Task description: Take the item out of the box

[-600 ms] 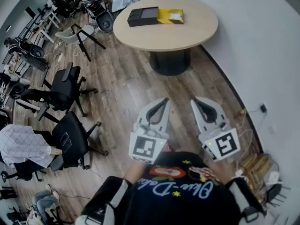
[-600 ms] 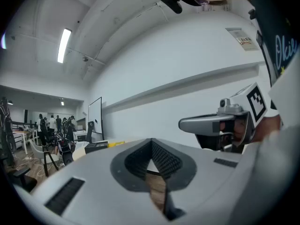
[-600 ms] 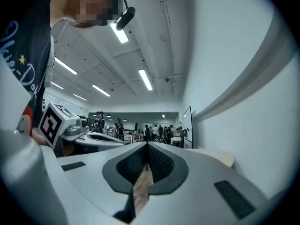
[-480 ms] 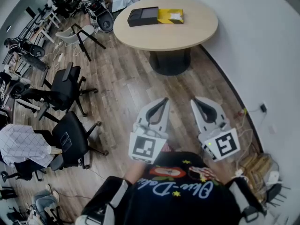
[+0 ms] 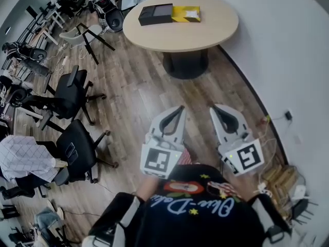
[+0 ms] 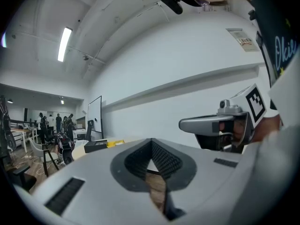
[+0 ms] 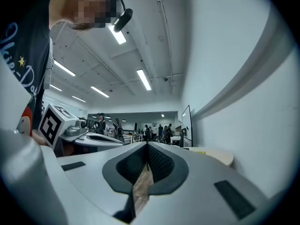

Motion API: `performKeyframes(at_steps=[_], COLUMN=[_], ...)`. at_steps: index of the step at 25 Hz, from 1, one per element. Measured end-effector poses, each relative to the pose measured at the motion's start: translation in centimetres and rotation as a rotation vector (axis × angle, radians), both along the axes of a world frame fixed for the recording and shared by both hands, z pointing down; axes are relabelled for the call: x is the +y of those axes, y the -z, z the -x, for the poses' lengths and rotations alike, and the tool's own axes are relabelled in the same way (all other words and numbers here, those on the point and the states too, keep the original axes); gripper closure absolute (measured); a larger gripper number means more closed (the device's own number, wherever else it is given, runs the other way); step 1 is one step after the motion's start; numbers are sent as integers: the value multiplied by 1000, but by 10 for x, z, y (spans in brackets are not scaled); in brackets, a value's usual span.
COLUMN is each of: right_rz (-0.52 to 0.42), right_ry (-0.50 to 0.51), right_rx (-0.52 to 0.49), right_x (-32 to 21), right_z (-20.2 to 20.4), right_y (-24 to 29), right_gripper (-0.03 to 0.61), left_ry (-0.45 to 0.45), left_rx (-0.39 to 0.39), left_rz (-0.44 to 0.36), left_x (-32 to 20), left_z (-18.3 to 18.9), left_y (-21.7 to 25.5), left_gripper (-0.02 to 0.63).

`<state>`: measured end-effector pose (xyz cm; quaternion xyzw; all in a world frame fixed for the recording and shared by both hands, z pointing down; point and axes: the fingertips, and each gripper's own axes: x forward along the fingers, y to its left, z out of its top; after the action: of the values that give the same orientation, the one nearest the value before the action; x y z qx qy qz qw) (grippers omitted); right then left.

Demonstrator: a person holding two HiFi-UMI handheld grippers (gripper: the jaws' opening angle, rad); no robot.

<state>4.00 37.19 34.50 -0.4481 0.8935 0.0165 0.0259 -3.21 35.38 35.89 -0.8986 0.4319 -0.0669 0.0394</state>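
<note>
The left gripper (image 5: 179, 111) and right gripper (image 5: 216, 110) are both pressed together, holding nothing. The box (image 5: 157, 14) sits far off on the tabletop (image 5: 205, 32), so walk close before reaching.

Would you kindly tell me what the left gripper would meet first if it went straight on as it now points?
Nothing close: the shut left gripper points across open wooden floor. The first thing in its line is probably the round table, though depth is unclear and it might pass beside it.

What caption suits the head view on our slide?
Left gripper and right gripper, shut and empty, held over the wood floor, short of the round table carrying a black box.
</note>
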Motion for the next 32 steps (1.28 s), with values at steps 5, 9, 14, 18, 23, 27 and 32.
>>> performKeyframes(at_steps=[5, 9, 14, 18, 23, 27, 32], right_rz=[1, -6, -18, -32, -23, -16, -11], right_ry=[-22, -40, -57, -66, -87, -88, -94], right_rx=[6, 7, 15, 18, 28, 32, 32], right_x=[-4, -12, -36, -58, -86, -114, -149], right_z=[-2, -8, -13, -20, -30, -32, -27], right_y=[0, 3, 5, 4, 5, 5, 13], right_gripper=[580, 580, 580, 580, 580, 580, 580], left_ry=[-24, -39, -53, -65, -93, -99, -102], left_rx=[12, 17, 28, 35, 40, 46, 48], left_rz=[-1, -7, -17, -22, -30, -25, -23], left_x=[-6, -15, -40, -66, -96, -125, -159], left_z=[-4, -9, -14, -21, -35, -38, -30], left_y=[-1, 1, 2, 0, 2, 4, 11], left_gripper=[624, 624, 624, 625, 624, 625, 624])
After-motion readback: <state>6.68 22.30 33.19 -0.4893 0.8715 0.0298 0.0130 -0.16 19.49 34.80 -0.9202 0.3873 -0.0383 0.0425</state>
